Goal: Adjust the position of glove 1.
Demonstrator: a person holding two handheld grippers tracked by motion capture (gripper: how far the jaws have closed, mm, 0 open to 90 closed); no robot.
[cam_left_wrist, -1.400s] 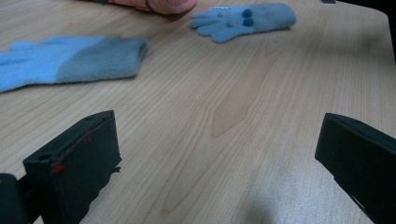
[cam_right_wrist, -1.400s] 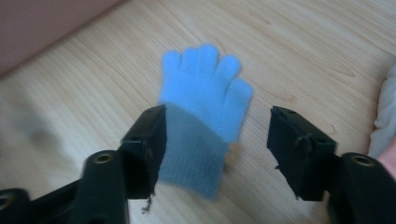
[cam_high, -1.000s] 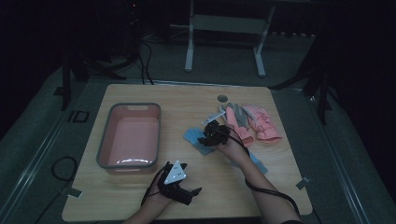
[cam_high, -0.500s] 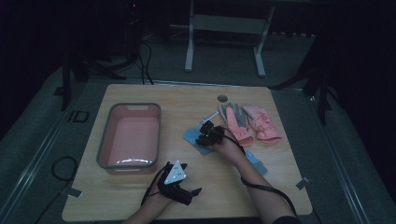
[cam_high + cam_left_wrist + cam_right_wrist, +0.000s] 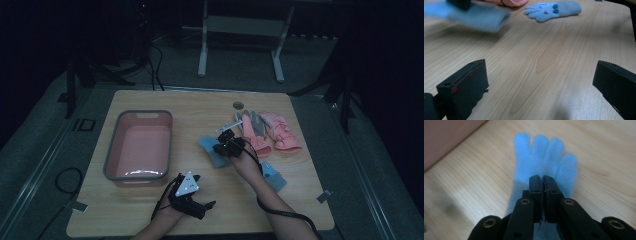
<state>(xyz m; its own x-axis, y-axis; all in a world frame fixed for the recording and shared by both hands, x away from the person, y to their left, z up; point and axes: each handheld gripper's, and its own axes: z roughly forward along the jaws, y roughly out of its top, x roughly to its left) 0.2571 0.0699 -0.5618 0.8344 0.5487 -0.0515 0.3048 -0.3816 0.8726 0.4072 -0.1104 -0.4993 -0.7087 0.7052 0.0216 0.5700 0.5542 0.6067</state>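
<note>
Light wood desk (image 5: 150, 210) in a dark room; grey floor, a metal stand's legs behind. Pink tub (image 5: 139, 145) sits at desk left, pink gloves (image 5: 272, 131) at the far right. Right gripper (image 5: 226, 144) has just been closing; its jaws are now pinched together on the blue glove (image 5: 544, 167), mid-desk, just left of the pink ones. Second blue glove (image 5: 554, 10) lies flat, well apart. Left gripper (image 5: 192, 200) rests at the near edge, jaws wide apart, nothing between. Held glove blurs in the left gripper view; its cuff is hidden behind the jaws.
</note>
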